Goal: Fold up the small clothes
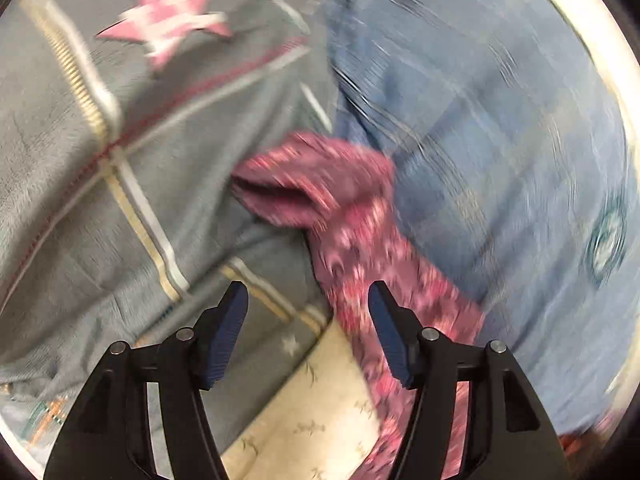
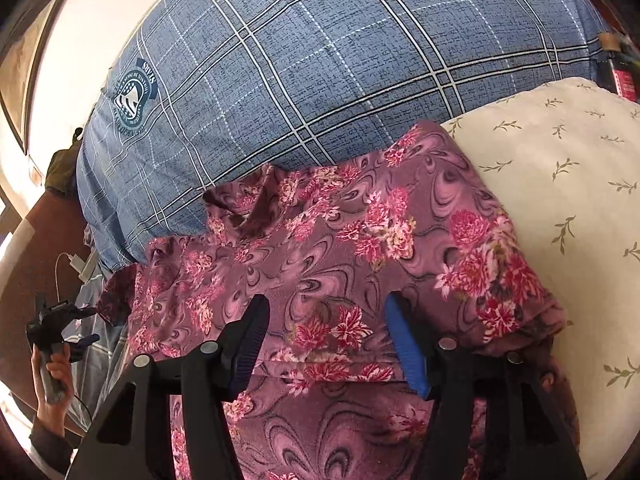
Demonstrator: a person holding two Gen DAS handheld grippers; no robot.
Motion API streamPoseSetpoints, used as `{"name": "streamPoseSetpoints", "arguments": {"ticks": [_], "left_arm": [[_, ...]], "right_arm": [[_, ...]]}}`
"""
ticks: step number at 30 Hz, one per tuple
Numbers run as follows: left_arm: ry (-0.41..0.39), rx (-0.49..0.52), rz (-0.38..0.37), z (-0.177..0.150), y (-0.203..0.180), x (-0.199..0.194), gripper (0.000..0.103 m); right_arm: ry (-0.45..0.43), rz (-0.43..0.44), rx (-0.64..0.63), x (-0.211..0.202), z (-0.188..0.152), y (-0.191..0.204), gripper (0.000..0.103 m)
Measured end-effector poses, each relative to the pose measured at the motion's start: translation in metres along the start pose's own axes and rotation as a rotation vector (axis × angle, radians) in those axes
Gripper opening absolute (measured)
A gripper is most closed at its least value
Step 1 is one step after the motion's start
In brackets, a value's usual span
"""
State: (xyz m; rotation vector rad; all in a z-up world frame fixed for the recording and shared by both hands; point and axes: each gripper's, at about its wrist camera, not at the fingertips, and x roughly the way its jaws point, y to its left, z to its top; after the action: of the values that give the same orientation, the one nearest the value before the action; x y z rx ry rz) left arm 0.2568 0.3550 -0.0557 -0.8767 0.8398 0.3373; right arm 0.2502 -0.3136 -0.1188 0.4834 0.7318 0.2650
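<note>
Both claws, left (image 1: 308,336) and right (image 2: 326,344), gape empty; floral garment (image 2: 340,240) under them is soft, limp: pinch its folded edge just ahead.

One floral garment (image 2: 340,248) here, maroon with pink blooms, and that's the only piece of clothing on show. Two tongs in play: the right tongs (image 2: 326,340) at lower centre, the left tongs (image 2: 86,326) at far left. One blue plaid pillow (image 2: 320,60) up top, one cream pillow (image 2: 560,184) at right, one grey blanket (image 1: 120,160).
</note>
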Motion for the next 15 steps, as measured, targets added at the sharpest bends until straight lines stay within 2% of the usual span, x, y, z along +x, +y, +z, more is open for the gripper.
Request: {"name": "streamPoseSetpoints", "arguments": {"ticks": [3, 7, 13, 14, 15], "left_arm": [[0.019, -0.108, -0.083, 0.016, 0.014, 0.006, 0.061], [0.031, -0.253, -0.2, 0.022, 0.016, 0.022, 0.061], [0.035, -0.388, -0.217, 0.031, 0.02, 0.044, 0.06], [0.032, -0.39, -0.208, 0.034, 0.02, 0.048, 0.054], [0.035, -0.396, -0.203, 0.037, 0.021, 0.051, 0.044]], "right_arm": [[0.0, 0.003, -0.004, 0.006, -0.001, 0.004, 0.067], [-0.001, 0.008, -0.001, 0.006, -0.001, 0.004, 0.067], [-0.004, 0.021, 0.002, 0.006, -0.001, 0.003, 0.068], [-0.005, 0.024, 0.003, 0.006, -0.001, 0.003, 0.068], [-0.005, 0.025, 0.003, 0.006, -0.001, 0.002, 0.068]]}}
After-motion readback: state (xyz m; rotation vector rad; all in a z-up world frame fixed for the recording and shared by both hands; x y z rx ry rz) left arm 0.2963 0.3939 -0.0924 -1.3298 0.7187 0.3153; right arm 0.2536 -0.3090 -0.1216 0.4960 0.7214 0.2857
